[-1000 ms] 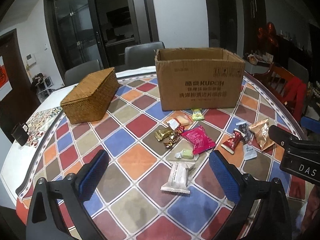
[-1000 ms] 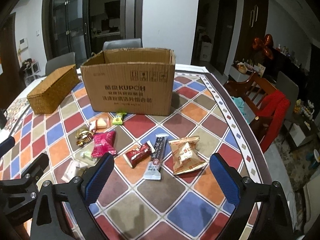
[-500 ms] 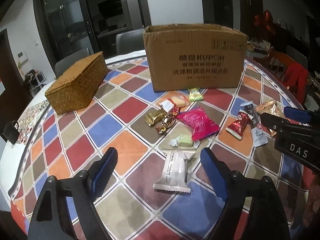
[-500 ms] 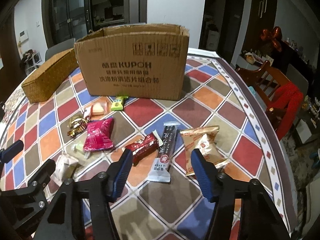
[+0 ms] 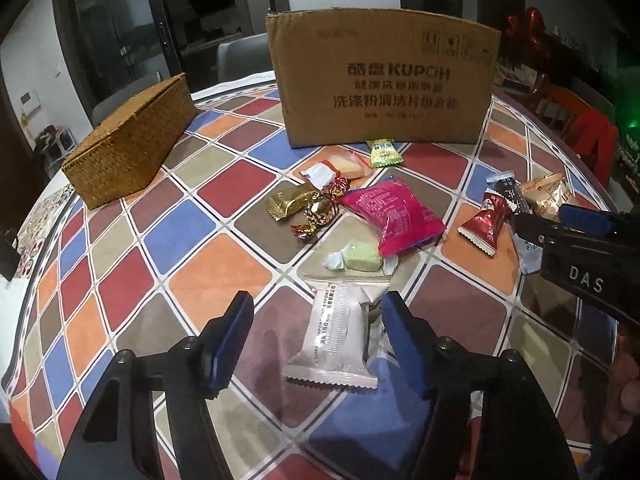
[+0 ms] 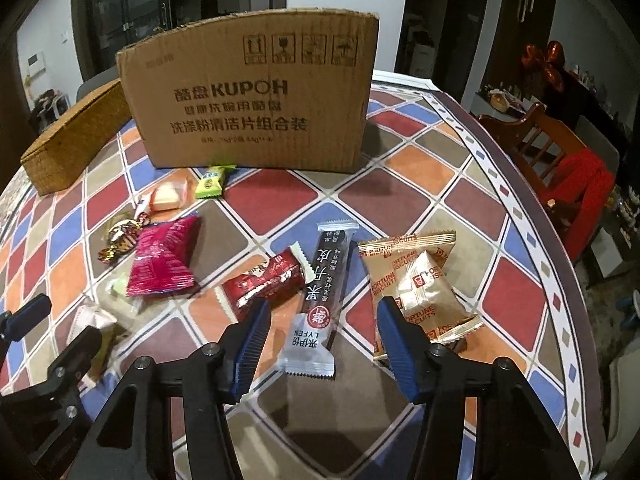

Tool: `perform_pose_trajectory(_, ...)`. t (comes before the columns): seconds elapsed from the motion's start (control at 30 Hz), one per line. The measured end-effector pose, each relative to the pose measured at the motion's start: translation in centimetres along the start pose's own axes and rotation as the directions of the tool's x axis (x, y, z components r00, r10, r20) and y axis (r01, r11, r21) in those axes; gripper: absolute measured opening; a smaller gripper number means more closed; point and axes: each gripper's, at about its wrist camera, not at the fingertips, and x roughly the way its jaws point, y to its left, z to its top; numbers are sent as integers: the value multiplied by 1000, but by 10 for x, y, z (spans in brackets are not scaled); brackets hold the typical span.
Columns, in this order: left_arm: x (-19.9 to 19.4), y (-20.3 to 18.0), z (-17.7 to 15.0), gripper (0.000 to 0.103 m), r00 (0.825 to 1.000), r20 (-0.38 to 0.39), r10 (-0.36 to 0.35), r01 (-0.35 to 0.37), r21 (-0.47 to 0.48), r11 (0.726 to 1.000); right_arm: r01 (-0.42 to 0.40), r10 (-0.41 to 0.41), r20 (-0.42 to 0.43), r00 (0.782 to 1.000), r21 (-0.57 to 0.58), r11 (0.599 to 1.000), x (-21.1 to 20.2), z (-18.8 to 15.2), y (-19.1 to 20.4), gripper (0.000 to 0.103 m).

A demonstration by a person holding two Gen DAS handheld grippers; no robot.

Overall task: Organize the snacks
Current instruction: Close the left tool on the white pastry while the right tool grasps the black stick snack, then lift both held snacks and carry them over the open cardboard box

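Compared with a second ago, both grippers have come lower and closer to the snacks, and their jaws have narrowed from wide open to partly open. The left gripper point(image 5: 316, 332) now straddles a white foil snack packet point(image 5: 334, 338) without pinching it; the right gripper point(image 6: 320, 338) likewise brackets the near end of a long black-and-white snack bar point(image 6: 320, 300), holding nothing. The cardboard box point(image 5: 380, 80), plain brown corrugated card with dark printed lettering, stands upright as the landmark at the far side of the counter point(image 5: 192, 264), which is covered in a glossy cloth of red, blue, orange and grey diamonds. In front of the box lie a small green sweet point(image 5: 384, 153), a pale wafer packet point(image 5: 348, 164), gold-wrapped candies point(image 5: 298, 206), a crinkly magenta pouch point(image 5: 394, 212) and a pale green wrapped sweet point(image 5: 360, 258). Nearer the right gripper sit a shiny red pouch point(image 6: 266, 284) and a beige fortune-biscuit bag point(image 6: 420, 288). Left of the box rests a rectangular woven wicker basket point(image 5: 128, 140) with its lid on. Behind the box are dark glass doors, a grey chair, and a wooden chair draped in red.
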Motion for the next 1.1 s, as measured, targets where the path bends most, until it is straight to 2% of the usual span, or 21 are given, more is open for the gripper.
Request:
perform_pose_trajectory(0.13,6,1,-2,62,1000,-18,-16,16,-8,1000,-3,3,-16,1000,-1,1000,10,1,1,52)
perform_pose_trajectory(0.23,10,-1,-2,54,999,-30,-29,29,-2,1000,-4,4,-21,1000,-5,1000,15,2,3,52)
perform_pose_trajectory(0.3,12,-3,-3,45,999,-39,-35,36,4,999,-6,6,-25,1000,-3,1000,18,2,3,50)
perform_pose_trajectory(0.37,13,-4,-4,38,998,-45,-44,44,3,999,-14,14,-41,999,6,1000,23,1,1,42)
perform_pose_trajectory(0.43,13,-4,-4,37,998,-46,-47,47,6,999,-28,29,-49,998,20,999,27,0,0,41)
perform_pose_trajectory(0.47,13,-5,-4,32,998,-47,-47,48,11,999,-27,28,-49,998,19,999,27,1,0,39)
perform_pose_trajectory(0.57,13,-7,-4,31,998,-45,-54,55,14,998,-40,41,-47,998,14,999,28,1,1,30)
perform_pose_trajectory(0.77,10,-6,-3,29,999,-33,-37,38,29,999,-59,60,-44,997,16,998,25,0,2,20)
perform_pose_trajectory(1.1,2,-4,7,29,1000,-22,-16,16,27,1000,-62,63,-24,998,30,998,9,3,-6,18)
